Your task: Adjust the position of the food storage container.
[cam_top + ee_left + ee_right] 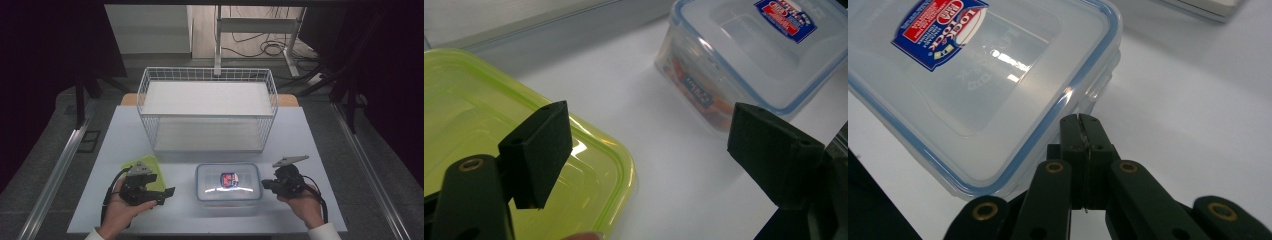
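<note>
A clear food container (228, 182) with a blue-rimmed lid and a red and blue label sits at the front middle of the white table (310, 150). To its left lies a container with a yellow-green lid (150, 167). My left gripper (167, 194) rests over the green lid's right edge, its jaws wide open with nothing between them. In the left gripper view, the left gripper (656, 140) spans bare table between the green lid (474, 115) and the clear container (749, 55). My right gripper (265, 184) is shut and empty, with its tips close to the clear container's right side. In the right gripper view, the right gripper (1081, 122) sits close beside the clear container (973, 75); I cannot tell whether they touch.
A white wire basket (207, 75) with a white shelf inside stands behind the containers. The table's right edge is near my right hand. Metal rails run along both sides of the table, and cables lie on the floor at the back.
</note>
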The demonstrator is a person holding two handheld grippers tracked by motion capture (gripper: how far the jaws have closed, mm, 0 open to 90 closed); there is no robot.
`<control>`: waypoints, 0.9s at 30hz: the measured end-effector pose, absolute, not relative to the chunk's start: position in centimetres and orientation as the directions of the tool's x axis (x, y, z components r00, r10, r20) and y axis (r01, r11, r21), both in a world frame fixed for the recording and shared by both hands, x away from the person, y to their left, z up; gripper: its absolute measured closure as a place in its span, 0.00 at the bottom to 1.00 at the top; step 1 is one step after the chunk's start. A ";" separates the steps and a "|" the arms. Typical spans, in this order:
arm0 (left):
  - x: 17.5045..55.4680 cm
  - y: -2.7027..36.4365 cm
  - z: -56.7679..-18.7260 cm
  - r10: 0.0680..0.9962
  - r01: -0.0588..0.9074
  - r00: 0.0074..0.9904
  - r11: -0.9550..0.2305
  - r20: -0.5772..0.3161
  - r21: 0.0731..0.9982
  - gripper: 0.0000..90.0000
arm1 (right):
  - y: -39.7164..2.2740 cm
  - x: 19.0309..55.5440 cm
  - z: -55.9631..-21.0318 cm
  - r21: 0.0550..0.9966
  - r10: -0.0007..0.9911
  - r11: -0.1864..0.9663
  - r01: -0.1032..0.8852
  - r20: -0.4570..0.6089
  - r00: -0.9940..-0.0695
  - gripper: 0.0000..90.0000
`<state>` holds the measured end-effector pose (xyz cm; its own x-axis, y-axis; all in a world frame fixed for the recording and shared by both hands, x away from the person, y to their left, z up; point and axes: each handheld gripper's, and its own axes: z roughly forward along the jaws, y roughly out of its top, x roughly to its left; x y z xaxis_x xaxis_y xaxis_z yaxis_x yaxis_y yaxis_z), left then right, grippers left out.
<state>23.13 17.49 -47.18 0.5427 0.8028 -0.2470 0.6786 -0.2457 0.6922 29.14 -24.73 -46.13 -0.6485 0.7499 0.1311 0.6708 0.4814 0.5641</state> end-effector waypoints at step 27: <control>23.4 17.7 -46.7 0.794 0.690 0.529 -0.195 -0.301 0.697 0.19 | -26.9 28.6 -45.4 0.681 0.735 0.348 0.645 0.229 -0.638 0.53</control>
